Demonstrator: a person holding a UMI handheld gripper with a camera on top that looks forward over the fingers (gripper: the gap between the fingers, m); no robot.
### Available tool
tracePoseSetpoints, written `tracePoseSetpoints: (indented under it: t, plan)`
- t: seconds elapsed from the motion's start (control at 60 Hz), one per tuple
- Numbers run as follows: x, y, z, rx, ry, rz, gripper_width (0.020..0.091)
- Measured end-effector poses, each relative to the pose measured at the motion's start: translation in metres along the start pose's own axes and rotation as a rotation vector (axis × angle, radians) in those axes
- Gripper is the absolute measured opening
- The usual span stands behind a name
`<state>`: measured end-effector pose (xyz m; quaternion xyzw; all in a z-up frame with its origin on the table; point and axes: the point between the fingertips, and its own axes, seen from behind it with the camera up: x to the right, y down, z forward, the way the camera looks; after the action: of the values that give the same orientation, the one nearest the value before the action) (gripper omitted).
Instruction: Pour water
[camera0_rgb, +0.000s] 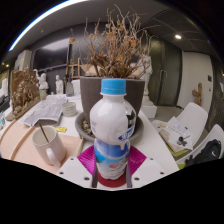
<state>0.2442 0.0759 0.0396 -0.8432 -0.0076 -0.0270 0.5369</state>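
A white bottle (113, 128) with a blue cap and a blue and white label is seen standing upright, right between the two fingers of the gripper (112, 166). Both pink pads (88, 160) are pressed against the lower sides of the bottle, so it seems to be pinched, though the bottom of the bottle is cut off and it cannot be told if it is lifted or resting on the table (20, 140). To the left of the bottle, a white mug (48, 146) with something thin inside is set on the light table. Behind the bottle, a dark pot of dry branches (116, 45) is partly hidden. Some white paper things (183, 132) on the right are hard to make out.
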Motion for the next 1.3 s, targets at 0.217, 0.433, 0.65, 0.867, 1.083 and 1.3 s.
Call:
tracePoseSetpoints:
  t: [0.217, 0.433, 0.65, 0.867, 1.083, 1.3]
  plan:
    - [0.006, 0.005, -0.004, -0.001, 0.001, 0.062, 0.0521]
    - [0.005, 0.007, -0.043, -0.086, 0.043, 0.083, 0.0851]
    - [-0.025, -0.005, -0.16, -0.153, 0.11, 0.085, 0.0857]
    - [-0.092, -0.011, -0.315, -0.179, 0.15, 0.078, 0.0859]
    - [-0.152, -0.012, -0.414, -0.175, 0.144, 0.032, 0.0858]
    - [-0.173, -0.015, -0.453, -0.15, 0.172, 0.011, 0.0857]
